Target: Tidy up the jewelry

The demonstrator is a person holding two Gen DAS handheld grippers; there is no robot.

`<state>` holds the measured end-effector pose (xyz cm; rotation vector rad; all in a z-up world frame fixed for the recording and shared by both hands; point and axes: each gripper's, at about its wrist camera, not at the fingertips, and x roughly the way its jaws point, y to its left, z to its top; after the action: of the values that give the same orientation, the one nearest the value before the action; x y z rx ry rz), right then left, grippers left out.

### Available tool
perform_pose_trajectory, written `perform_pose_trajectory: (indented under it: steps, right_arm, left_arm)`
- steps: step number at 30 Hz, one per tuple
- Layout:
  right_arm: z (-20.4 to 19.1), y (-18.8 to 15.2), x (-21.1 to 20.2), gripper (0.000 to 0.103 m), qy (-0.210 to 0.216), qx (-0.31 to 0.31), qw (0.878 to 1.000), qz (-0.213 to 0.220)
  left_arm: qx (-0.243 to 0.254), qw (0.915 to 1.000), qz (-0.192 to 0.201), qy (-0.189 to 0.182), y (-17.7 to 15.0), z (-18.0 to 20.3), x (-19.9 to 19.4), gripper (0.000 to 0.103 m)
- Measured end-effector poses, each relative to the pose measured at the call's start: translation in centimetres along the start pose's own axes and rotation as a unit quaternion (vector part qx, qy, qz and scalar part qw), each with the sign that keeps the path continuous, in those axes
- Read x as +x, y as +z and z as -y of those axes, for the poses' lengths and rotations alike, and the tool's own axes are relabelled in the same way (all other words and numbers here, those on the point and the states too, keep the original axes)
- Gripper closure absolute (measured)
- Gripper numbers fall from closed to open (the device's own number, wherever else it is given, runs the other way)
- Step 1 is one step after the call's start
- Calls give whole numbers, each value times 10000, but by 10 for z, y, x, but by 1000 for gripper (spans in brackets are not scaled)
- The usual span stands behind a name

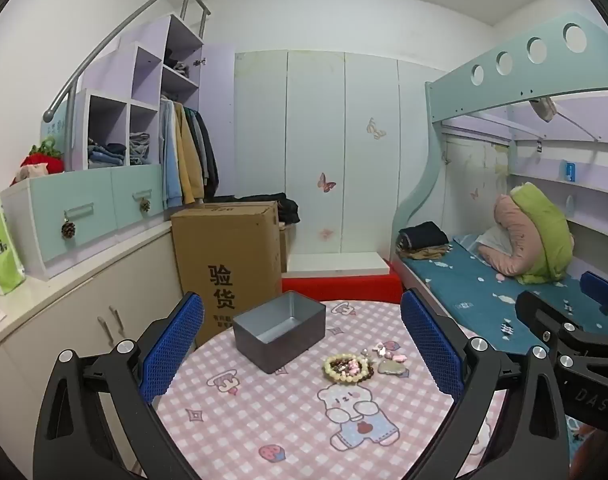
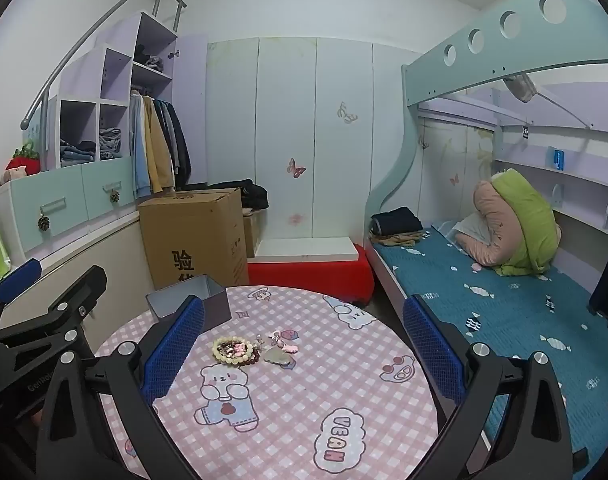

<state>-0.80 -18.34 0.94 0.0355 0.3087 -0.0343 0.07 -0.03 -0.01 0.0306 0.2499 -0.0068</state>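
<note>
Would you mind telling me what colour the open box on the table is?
The box is dark grey outside, silvery grey inside; the left wrist view shows it best.

The desk [image 1: 263, 420] wears pink-and-white check with cartoon bears. The box [image 1: 279, 332] is grey. The bracelet [image 1: 346, 368] has cream beads. Blue pads [image 1: 171, 344] line black jaws.

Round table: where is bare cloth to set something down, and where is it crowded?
Bare: the table's near half, around the printed bear, and its right side. Crowded: the jewelry pile near centre, grey box behind-left. Both claws hover open.
</note>
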Motion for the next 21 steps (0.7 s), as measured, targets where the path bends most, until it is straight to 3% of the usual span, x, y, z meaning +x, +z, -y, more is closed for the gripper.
perform_pose_trajectory:
  steps: [21]
  right_arm:
    - [-2,0,0,6,-21,-56,10000,-14]
  left_arm:
    - [-35,10000,11,-46,-3,1,0,7]
